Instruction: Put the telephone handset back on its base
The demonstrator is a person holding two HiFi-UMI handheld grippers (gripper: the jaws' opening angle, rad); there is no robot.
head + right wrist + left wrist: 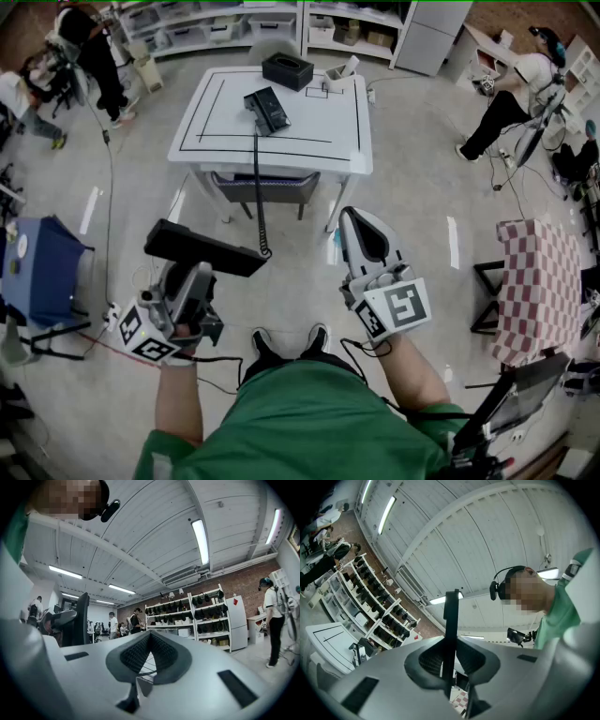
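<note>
The black telephone handset (202, 248) is held level at waist height, well short of the table, with my left gripper (187, 272) shut on it from below. In the left gripper view the handset (451, 616) stands edge-on, pinched between the ribbed pads (429, 660). Its coiled cord (256, 187) runs up to the black telephone base (267, 110) on the white table (337, 131). My right gripper (361, 217) points toward the table, shut and empty; its jaw tips meet in the right gripper view (149, 637).
On the table stand a black box (287, 70) and a white holder (342, 75). A chair (262, 187) is tucked under its near edge. A blue bin (42, 272) sits left, a checked-cloth stand (539, 286) right. People (511, 94) work at the room's edges.
</note>
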